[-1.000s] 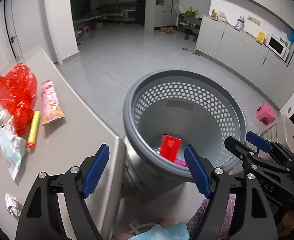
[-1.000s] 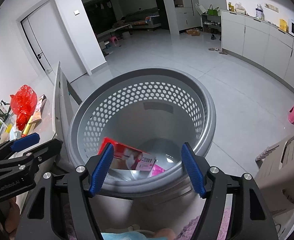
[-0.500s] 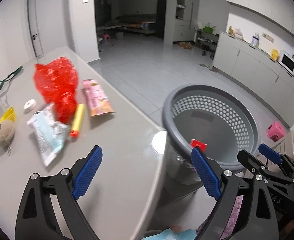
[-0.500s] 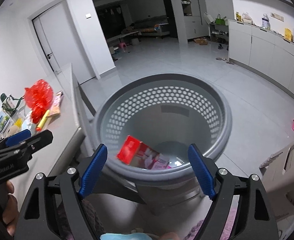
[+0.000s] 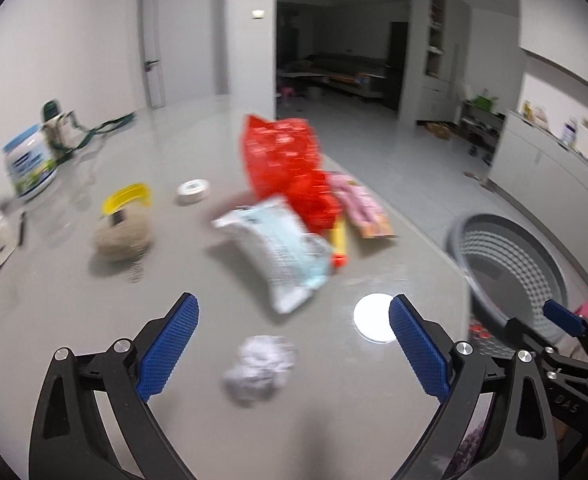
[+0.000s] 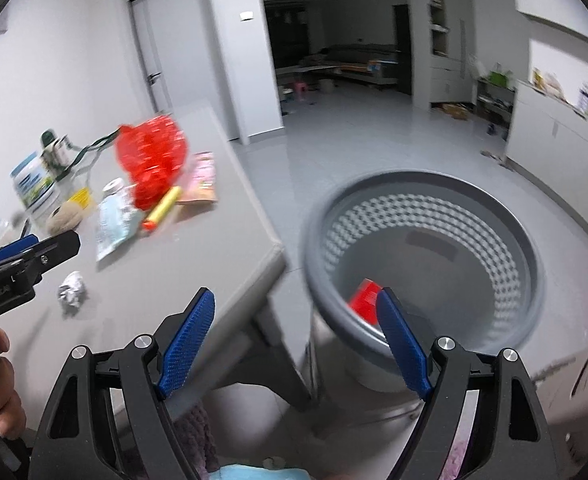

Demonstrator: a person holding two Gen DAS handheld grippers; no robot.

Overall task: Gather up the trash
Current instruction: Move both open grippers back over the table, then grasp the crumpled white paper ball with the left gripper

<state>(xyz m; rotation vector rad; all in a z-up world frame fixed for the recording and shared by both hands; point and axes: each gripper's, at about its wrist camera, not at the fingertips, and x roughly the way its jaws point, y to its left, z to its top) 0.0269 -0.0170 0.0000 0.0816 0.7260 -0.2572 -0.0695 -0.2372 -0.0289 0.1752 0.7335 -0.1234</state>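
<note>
On the body of my right claw (image 5: 566,364), seen from the left wrist camera, I could read raised letters "DAS", cut off at the edge so the word was not whole. On the side of my left claw (image 6: 25,264), seen from the right wrist camera, white lettering read roughly "GenRobot.AI", though its first letters were soft. The blue-and-green tub (image 5: 29,162) on the table (image 5: 197,280) carried a label too blurred for me to read, and so did the print on the pale wrapper (image 5: 281,252).
</note>
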